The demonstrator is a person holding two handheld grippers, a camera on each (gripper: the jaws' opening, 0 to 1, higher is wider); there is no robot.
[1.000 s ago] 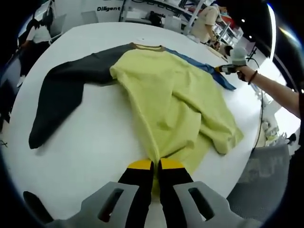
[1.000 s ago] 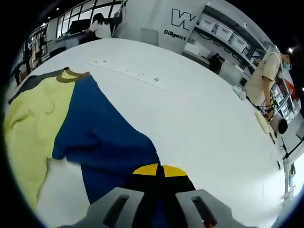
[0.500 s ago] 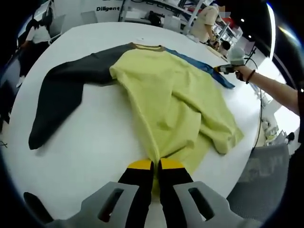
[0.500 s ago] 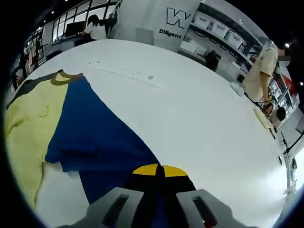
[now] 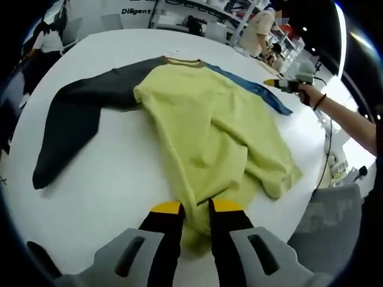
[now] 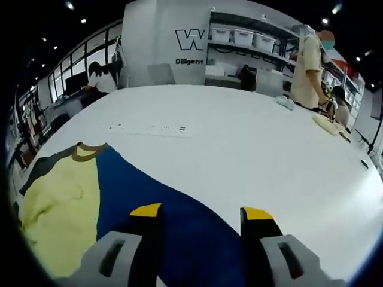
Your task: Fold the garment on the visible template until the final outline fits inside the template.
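Observation:
A long-sleeved garment lies spread on the white round table [image 5: 119, 179]. Its yellow body [image 5: 203, 119] is rumpled, with a dark grey sleeve [image 5: 78, 113] on one side, a blue sleeve [image 5: 257, 89] on the other and a brown collar [image 5: 185, 60]. My left gripper [image 5: 197, 207] is open, its jaws a little apart over the yellow hem at the near table edge. My right gripper [image 6: 201, 212] is open wide, with the blue sleeve [image 6: 179, 209] lying flat between and under its jaws. In the left gripper view the right gripper [image 5: 272, 83] hovers at the blue sleeve's end, held in a hand.
A faint line of printed marks [image 6: 149, 127] crosses the table beyond the collar [image 6: 90, 149]. A grey chair [image 5: 329, 221] stands by the near right table edge. People [image 6: 308, 60] and shelves are at the back. Small cloths [image 6: 332, 122] lie at the far right.
Both grippers have opened. The left let go of the yellow hem and the right let go of the blue sleeve's end. The right gripper's camera has tilted up.

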